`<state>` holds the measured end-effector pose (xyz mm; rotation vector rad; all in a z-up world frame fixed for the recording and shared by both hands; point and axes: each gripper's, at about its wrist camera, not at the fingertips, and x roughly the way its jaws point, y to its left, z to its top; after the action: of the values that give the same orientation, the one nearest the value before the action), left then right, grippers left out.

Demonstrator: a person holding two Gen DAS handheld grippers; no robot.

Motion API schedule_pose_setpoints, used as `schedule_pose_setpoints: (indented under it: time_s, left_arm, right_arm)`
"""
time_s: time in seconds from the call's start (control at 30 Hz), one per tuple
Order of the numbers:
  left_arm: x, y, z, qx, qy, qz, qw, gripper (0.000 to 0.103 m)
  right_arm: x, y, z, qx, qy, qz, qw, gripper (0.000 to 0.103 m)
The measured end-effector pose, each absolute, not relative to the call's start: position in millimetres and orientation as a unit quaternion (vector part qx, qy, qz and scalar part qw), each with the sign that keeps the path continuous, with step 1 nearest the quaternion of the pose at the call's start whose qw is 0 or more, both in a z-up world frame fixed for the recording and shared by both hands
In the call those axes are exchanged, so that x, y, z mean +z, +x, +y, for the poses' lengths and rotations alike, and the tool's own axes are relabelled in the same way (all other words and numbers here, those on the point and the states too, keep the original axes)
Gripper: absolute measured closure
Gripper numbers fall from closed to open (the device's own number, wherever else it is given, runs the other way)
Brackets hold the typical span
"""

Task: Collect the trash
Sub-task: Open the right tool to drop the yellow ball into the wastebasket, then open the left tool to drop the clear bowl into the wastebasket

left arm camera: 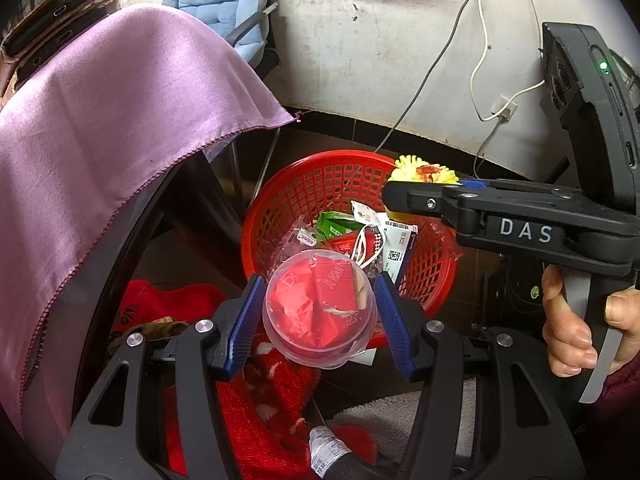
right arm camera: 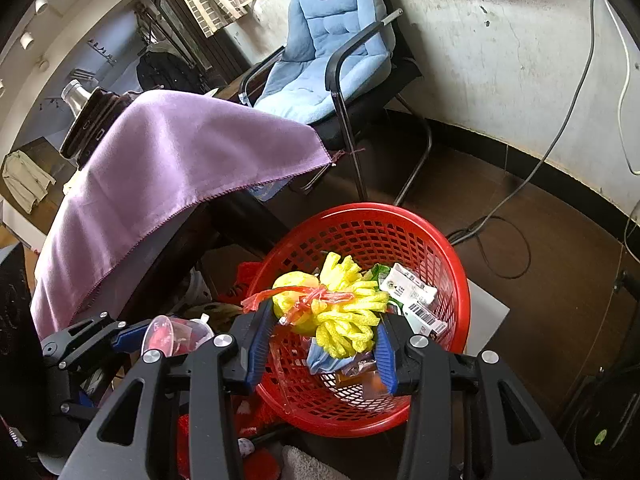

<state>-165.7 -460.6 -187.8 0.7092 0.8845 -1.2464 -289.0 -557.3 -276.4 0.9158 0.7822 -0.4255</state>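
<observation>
1. Red mesh fills the middle of the left wrist view: the red basket (left arm camera: 344,208) sits on the floor with wrappers and a barcoded slip (left arm camera: 396,248) already inside, so part of the collecting looks done. The left claw (left arm camera: 320,312) is partway closed, blue pads pressing both sides of a clear plastic cup (left arm camera: 320,312) stuffed with red paper, held just short of the basket's near rim. My read: the cup is not yet dropped.

2. Same view, right side: the right claw (left arm camera: 400,196) reaches across over the basket, a yellow tuft (left arm camera: 424,170) showing above its tip, and a hand (left arm camera: 568,328) grips its handle. A purple cloth (left arm camera: 120,160) drapes off the table edge to the left; red fabric (left arm camera: 272,392) and a small bottle (left arm camera: 326,450) lie on the floor below the claw, possibly more to gather.

3. Right wrist view: the right claw (right arm camera: 320,340) is half closed on the yellow tuft (right arm camera: 344,312), a fringed bundle with a red plastic strip round it, hanging over the red basket (right arm camera: 360,216) above white boxes (right arm camera: 412,290) inside. A release looks close, I judge.

4. Around: a blue-cushioned chair (right arm camera: 332,52) stands behind, cables (right arm camera: 500,240) trail on the floor, and the left claw (right arm camera: 120,336) with its cup waits at the rim, nearly crowding the drop.
</observation>
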Motion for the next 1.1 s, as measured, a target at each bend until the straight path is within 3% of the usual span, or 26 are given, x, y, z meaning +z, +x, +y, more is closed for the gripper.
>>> schedule_pose_setpoints:
  time_s: [0.4, 0.5, 1.1]
  left_arm:
    - [-188, -166, -461, -0.551, 0.314, 0.391, 0.667, 0.047]
    - [-187, -166, -461, -0.551, 0.314, 0.390, 0.667, 0.047]
    - [-190, -172, -469, -0.553, 0.324, 0.383, 0.666, 0.047]
  right_arm:
    - [-287, -282, -559, -0.199, 0.430, 0.375, 0.797, 0.056]
    - [-288, -283, -560, -0.204, 0.435, 0.371, 0.795, 0.042]
    - [-263, -317, -578, -0.242, 0.435, 0.326, 0.804, 0.041]
